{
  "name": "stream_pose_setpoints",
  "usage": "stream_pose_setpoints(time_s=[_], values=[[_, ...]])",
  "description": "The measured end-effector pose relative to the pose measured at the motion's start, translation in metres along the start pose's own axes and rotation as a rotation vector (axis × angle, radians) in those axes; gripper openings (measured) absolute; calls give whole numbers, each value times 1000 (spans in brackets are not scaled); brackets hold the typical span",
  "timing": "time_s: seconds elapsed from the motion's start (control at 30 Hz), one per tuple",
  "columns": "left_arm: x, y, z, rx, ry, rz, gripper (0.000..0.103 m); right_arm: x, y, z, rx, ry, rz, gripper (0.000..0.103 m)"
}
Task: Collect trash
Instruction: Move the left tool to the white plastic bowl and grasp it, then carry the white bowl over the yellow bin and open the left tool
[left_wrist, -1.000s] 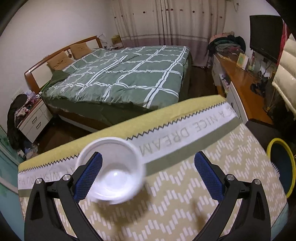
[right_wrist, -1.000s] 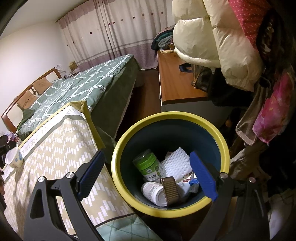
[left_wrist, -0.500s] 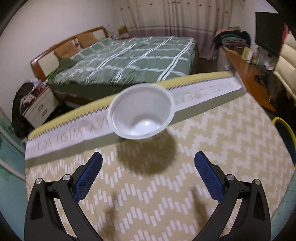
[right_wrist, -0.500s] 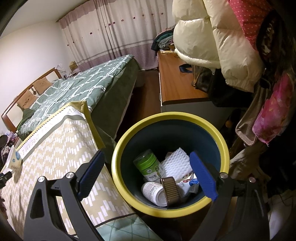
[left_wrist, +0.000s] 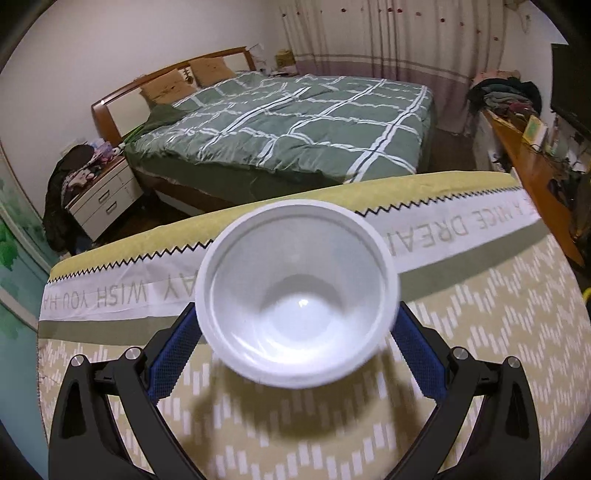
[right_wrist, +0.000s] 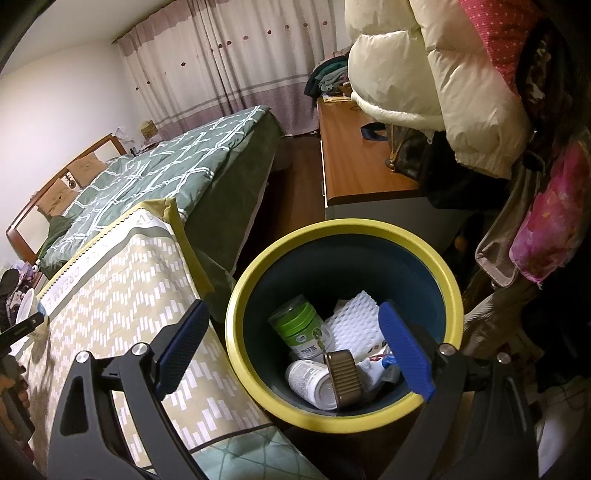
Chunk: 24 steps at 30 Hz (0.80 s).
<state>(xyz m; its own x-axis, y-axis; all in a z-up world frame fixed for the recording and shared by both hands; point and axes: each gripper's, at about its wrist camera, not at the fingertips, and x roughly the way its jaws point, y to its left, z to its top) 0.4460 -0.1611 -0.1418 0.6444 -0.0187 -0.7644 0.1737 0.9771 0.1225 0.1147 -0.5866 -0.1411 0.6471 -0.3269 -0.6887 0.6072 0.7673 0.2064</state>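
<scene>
- Sitting between the blue pads of the left gripper (left_wrist: 295, 347), a white round plastic cup (left_wrist: 297, 291) faced the left wrist camera with its mouth open; both pads stood right at its sides, but whether they were pressing it or merely beside it could not be told.
- Beneath the cup lay a yellow-green patterned tablecloth (left_wrist: 461, 350) carrying the cup's shadow, with a green checked bed (left_wrist: 295, 122) beyond.
- Farther right, the right gripper (right_wrist: 295, 354) hung spread wide and held nothing, above a dark blue round bin with a yellow rim (right_wrist: 343, 229).
- Inside the bin lay a green-lidded can (right_wrist: 303, 328), a white bottle (right_wrist: 310, 380), a white foam sheet (right_wrist: 356, 325) and a brown ribbed tin (right_wrist: 345, 376).
</scene>
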Motion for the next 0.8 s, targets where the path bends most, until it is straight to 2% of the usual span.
stream_pose_setpoints(time_s=[0.1, 0.27, 0.43, 0.6, 0.8], values=[[11, 0, 6, -26, 7, 10, 97, 0, 1, 0, -2, 0, 4, 88], [21, 6, 13, -72, 4, -2, 80, 1, 2, 0, -11, 6, 14, 88], [20, 6, 12, -61, -11, -6, 78, 0, 4, 0, -20, -1, 25, 88], [-3, -1, 4, -45, -35, -44, 78, -3, 3, 0, -31, -8, 39, 88], [-57, -31, -14, 35, -87, -104, 78, -19, -7, -7, -66, -30, 30, 88]])
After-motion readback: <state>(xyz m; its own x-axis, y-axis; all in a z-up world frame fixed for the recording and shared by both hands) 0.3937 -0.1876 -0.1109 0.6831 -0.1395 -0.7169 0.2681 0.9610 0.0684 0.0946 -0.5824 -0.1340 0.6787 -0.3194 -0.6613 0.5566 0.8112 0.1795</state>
